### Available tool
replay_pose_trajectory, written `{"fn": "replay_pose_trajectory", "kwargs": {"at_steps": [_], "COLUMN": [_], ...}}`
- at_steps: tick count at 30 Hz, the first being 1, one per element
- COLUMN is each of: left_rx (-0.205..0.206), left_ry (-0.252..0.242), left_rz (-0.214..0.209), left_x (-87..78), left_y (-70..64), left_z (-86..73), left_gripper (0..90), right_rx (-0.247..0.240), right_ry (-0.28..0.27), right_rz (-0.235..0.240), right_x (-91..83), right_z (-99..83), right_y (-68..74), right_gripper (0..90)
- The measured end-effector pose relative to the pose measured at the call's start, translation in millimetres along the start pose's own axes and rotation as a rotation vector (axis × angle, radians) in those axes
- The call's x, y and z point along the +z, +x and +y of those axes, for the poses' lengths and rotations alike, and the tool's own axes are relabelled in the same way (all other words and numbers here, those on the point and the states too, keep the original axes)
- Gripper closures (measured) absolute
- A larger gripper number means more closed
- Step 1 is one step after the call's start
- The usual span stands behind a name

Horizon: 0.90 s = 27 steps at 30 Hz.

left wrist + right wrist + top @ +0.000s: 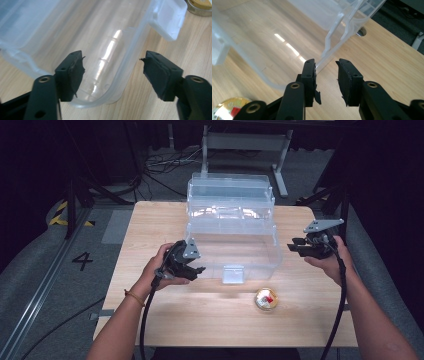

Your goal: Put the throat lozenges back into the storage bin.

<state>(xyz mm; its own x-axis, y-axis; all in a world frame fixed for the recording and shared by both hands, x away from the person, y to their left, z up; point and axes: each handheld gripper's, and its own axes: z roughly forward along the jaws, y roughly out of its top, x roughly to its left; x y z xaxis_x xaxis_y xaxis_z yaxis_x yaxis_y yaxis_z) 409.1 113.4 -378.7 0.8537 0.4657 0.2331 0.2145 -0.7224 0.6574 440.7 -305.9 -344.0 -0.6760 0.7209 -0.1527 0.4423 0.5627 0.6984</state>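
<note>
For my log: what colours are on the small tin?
Gold with a red patch, the tin; clearest in the high view.

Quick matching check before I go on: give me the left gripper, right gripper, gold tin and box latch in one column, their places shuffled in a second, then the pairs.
Things:
1. left gripper
2. right gripper
3. gold tin
4. box latch

Places:
A. hangs at the middle of the clear box's front wall
B. open, at the box's right end
C. open, its jaws either side of the box's front left corner
D. on the table, in front of the box, to the latch's right

Pairs: 1-C, 2-B, 3-D, 4-A
</note>
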Motion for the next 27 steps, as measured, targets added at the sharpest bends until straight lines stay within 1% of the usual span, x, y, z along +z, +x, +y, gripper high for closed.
{"fn": "replay_pose_trajectory", "kwargs": {"at_steps": [2,3,4,5,6,7,8,10,11,12,13,14,15,16,17,19,20,21,22,23,24,25,26,27], "left_rx": [-0.011,-0.011,0.0,0.0,-0.003,-0.004,-0.004,-0.004,-0.005,-0.012,-0.019,-0.019,-0.024,-0.021,-0.023,-0.062,-0.074,-0.086,-0.1,-0.098,-0.099,-0.11,-0.13,-0.143], "left_ry": [-0.022,-0.027,-0.018,-0.018,-0.021,-0.021,-0.025,-0.024,-0.025,-0.023,-0.013,-0.013,-0.006,0.014,0.032,0.034,0.047,0.069,0.076,0.087,0.096,0.095,0.091,0.091], "left_rz": [0.016,0.029,0.063,0.063,0.067,0.065,0.065,0.075,0.077,0.076,0.069,0.069,0.061,0.056,0.049,0.031,0.03,0.018,0.006,-0.005,-0.006,-0.008,-0.021,-0.026], "left_x": [-8.6,-11.8,-16.7,-16.7,-19.7,-23.0,-25.7,-31.1,-33.6,-35.8,-36.6,-36.6,-36.1,-35.2,-33.4,-28.7,-24.2,-19.6,-16.4,-14.7,-13.0,-11.7,-10.7,-10.2], "left_y": [-0.8,-1.7,-4.0,-4.0,-5.5,-6.9,-8.6,-13.5,-15.9,-18.8,-21.6,-21.6,-24.6,-26.8,-29.1,-31.3,-33.0,-34.0,-34.7,-34.7,-35.5,-35.6,-35.2,-34.9], "left_z": [-3.3,-4.9,-7.2,-7.2,-9.7,-12.4,-15.4,-22.1,-26.1,-31.8,-38.2,-38.2,-45.2,-50.8,-58.5,-72.5,-81.5,-89.7,-95.8,-99.6,-104.1,-108.3,-112.2,-116.4], "left_gripper": [28.9,27.8,26.0,24.6,24.6,24.6,24.3,23.3,23.3,23.3,23.4,23.4,23.4,23.6,23.5,23.6,23.8,23.8,23.7,23.6,23.2,23.0,23.0,22.8], "right_rx": [-0.005,-0.019,-0.019,-0.019,-0.021,-0.03,-0.039,-0.045,-0.066,-0.086,-0.084,-0.085,-0.085,-0.105,-0.122,-0.135,-0.141,-0.155,-0.165,-0.176,-0.188,-0.193,-0.203,-0.201], "right_ry": [0.007,0.015,0.025,0.025,0.038,0.041,0.049,0.068,0.085,0.104,0.121,0.138,0.138,0.165,0.183,0.212,0.224,0.233,0.245,0.258,0.264,0.274,0.279,0.287], "right_rz": [0.017,0.016,0.016,0.016,0.038,0.043,0.044,0.068,0.075,0.069,0.083,0.112,0.112,0.119,0.117,0.142,0.159,0.172,0.188,0.202,0.215,0.235,0.253,0.273], "right_x": [-2.2,-2.4,-2.5,-2.5,-2.6,-2.5,-2.9,-3.6,-3.6,-3.9,-3.7,-2.5,-2.5,-0.8,0.6,3.9,5.4,7.8,10.2,12.0,13.5,15.3,17.1,18.6], "right_z": [-7.1,-9.6,-12.0,-12.0,-15.6,-17.8,-19.9,-23.8,-25.7,-27.7,-30.5,-33.4,-33.4,-35.8,-37.6,-40.4,-41.3,-42.2,-42.8,-43.0,-43.1,-43.2,-43.2,-43.0], "right_y": [5.3,7.9,10.7,10.7,14.4,17.3,20.4,27.0,30.7,34.6,38.6,42.5,42.5,47.5,51.9,60.5,64.2,68.7,73.5,77.3,79.7,83.3,86.6,90.0], "right_gripper": [68.5,68.4,67.5,67.5,65.1,63.8,61.8,56.1,53.7,52.0,49.0,44.1,44.1,39.7,37.4,32.9,30.8,29.1,27.7,26.8,26.5,25.9,24.7,22.9]}}
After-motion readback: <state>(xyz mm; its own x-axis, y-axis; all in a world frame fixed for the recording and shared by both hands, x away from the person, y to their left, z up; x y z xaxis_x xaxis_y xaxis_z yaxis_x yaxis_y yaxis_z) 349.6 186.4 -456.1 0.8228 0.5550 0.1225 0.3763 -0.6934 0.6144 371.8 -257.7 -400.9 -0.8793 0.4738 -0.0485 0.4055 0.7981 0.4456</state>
